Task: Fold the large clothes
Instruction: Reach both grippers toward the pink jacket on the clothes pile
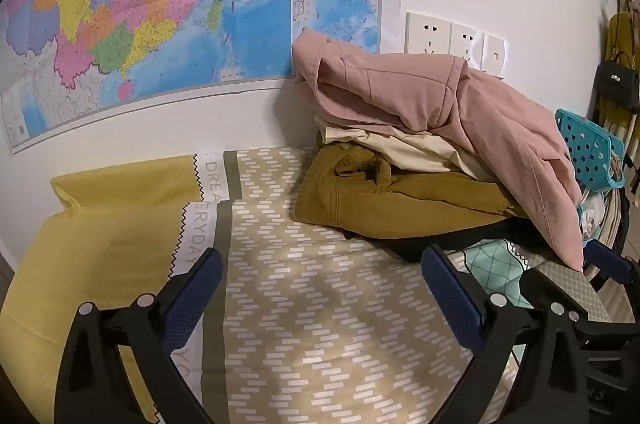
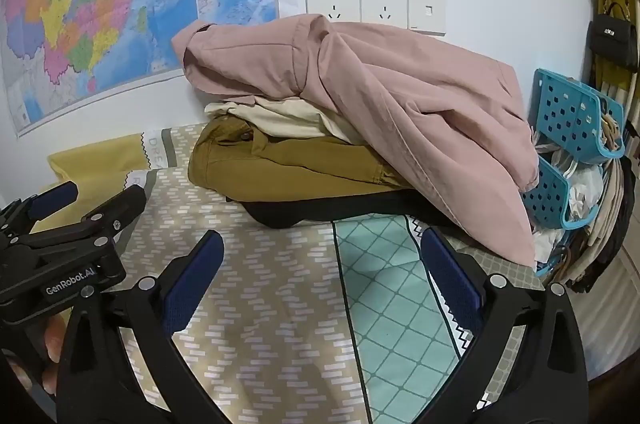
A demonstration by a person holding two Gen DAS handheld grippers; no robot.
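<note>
A pile of clothes lies on the bed against the wall. A pink jacket (image 1: pixel 432 96) (image 2: pixel 380 84) drapes over the top. Under it are a cream garment (image 1: pixel 404 144) (image 2: pixel 280 120), mustard trousers (image 1: pixel 400 208) (image 2: pixel 288 164) and a black garment (image 2: pixel 320 210) at the bottom. My left gripper (image 1: pixel 320 288) is open and empty, above the patterned bedcover (image 1: pixel 320 324) in front of the pile. My right gripper (image 2: pixel 320 272) is open and empty, a little short of the pile. The left gripper also shows in the right wrist view (image 2: pixel 86 196).
A yellow pillow (image 1: pixel 100 244) lies at the left. A large map (image 1: pixel 160 4) and wall sockets (image 2: pixel 376 4) are on the wall behind. Blue plastic baskets (image 2: pixel 572 116) with items stand at the bed's right edge. A black handbag (image 2: pixel 614 42) hangs beyond.
</note>
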